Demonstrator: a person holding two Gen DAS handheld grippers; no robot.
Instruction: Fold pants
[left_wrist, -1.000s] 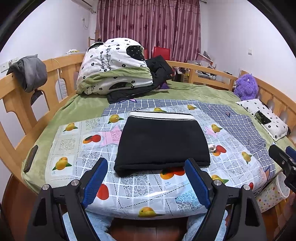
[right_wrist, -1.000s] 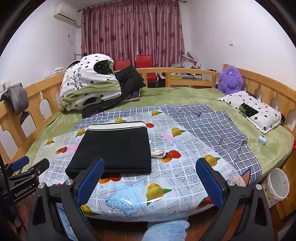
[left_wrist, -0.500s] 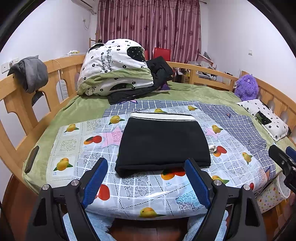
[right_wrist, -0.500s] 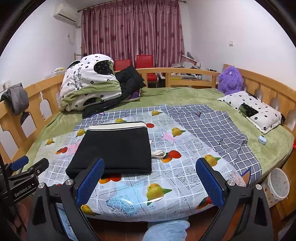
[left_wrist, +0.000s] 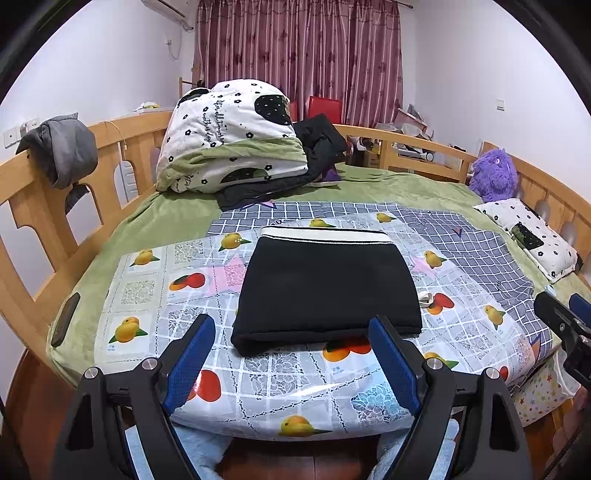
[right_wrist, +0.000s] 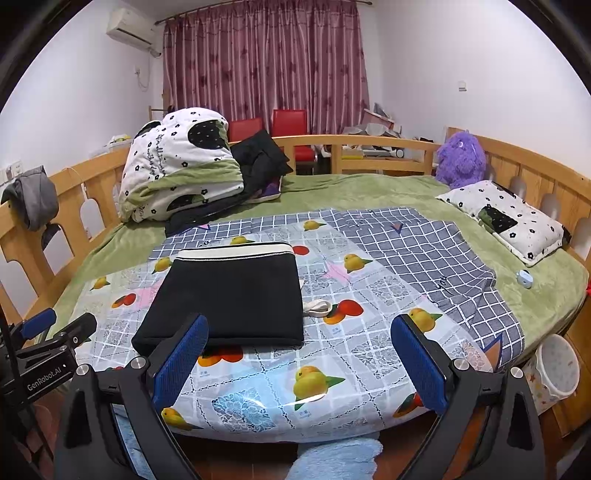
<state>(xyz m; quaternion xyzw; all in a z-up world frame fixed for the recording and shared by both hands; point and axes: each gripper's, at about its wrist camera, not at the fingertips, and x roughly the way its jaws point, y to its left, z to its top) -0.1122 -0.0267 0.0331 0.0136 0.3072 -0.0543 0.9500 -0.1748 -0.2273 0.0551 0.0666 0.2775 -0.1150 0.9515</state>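
- The left gripper (left_wrist: 291, 354) is held wide open, with nothing between its two blue pads (left_wrist: 190, 363); it is kept short of the near edge of the bed, clear of the cloth.
- The right gripper (right_wrist: 301, 363) is likewise spread wide and nothing is gripped; its blue pads (right_wrist: 419, 365) are seen over the near edge of the fruit-print sheet (right_wrist: 332, 354).
- Part of the left gripper is seen at the left edge of the right wrist view, and part of the right gripper at the right edge of the left wrist view; the two are held side by side and apart.
- The pants (left_wrist: 325, 290) are laid folded into a flat black rectangle on the fruit-print sheet, with the white waistband (left_wrist: 325, 234) turned to the far side.
- The near folded edge of the pants is seen just beyond the fingertips of the left gripper, untouched by either gripper.
- A small white loop of cord (right_wrist: 317, 306) is seen on the sheet just beside the right edge of the pants.
- A grey checked cloth (right_wrist: 436, 254) is spread under the sheet and to its right, over a green blanket (right_wrist: 369, 188).
- A folded quilt (left_wrist: 229, 140) with dark clothes beside it is piled at the far left of the bed.
- A pillow (right_wrist: 506, 221) and a purple plush toy (right_wrist: 460, 155) are placed well apart from the pants, by the wooden rail on the right.
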